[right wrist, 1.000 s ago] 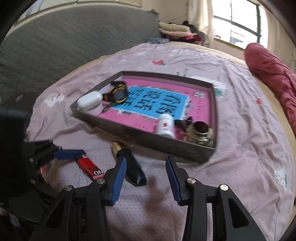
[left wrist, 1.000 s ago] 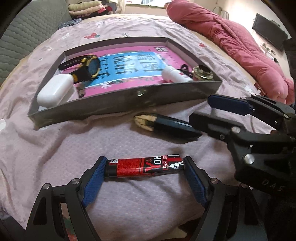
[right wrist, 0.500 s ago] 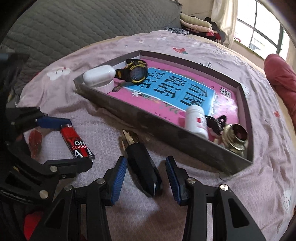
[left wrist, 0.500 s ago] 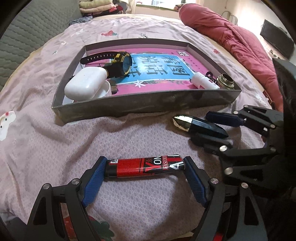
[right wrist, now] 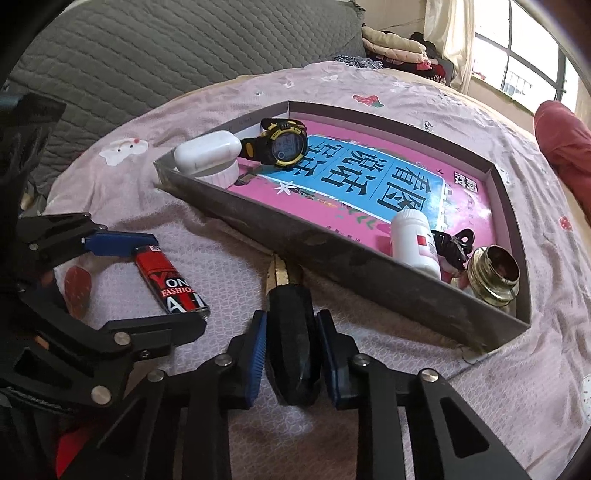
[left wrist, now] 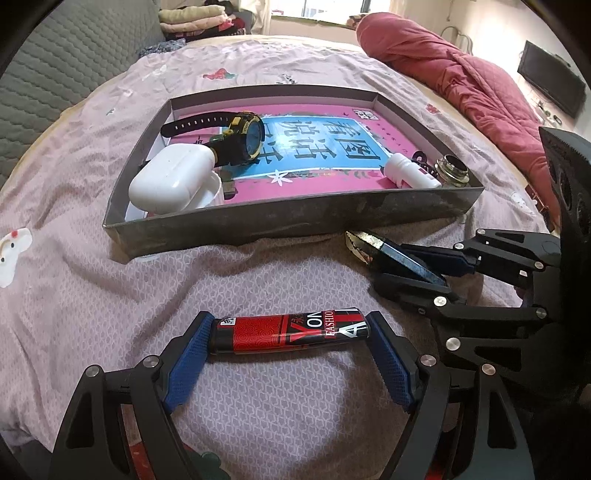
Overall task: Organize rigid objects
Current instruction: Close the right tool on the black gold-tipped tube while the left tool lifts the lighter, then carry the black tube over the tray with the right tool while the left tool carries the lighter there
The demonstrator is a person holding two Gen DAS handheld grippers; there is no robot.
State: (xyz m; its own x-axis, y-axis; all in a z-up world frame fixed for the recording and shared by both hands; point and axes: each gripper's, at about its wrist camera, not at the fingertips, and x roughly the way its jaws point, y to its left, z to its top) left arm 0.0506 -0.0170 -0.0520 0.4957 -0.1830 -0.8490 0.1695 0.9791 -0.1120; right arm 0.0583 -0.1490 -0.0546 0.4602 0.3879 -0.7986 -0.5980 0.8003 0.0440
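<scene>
My left gripper (left wrist: 290,334) is shut end to end on a red and black lighter (left wrist: 291,332), which shows left in the right wrist view (right wrist: 170,280). My right gripper (right wrist: 291,332) is shut on a black oblong object with a gold tip (right wrist: 291,328), also seen in the left wrist view (left wrist: 391,254), just in front of the tray's near wall. The grey tray (left wrist: 295,218) with a pink and blue floor holds a white case (left wrist: 170,181), a black and yellow watch (left wrist: 240,136), a white bottle (left wrist: 410,175), a black clip (right wrist: 450,243) and a brass cap (left wrist: 452,170).
Everything lies on a pink patterned bedspread (left wrist: 92,295). A red quilt (left wrist: 461,77) is bunched at the far right. A grey quilted headboard (right wrist: 147,55) runs behind the bed. Folded clothes (left wrist: 199,26) lie at the far edge.
My right gripper has closed its fingers around the black gold-tipped object. My left gripper kept hold of the lighter and both moved closer to the tray.
</scene>
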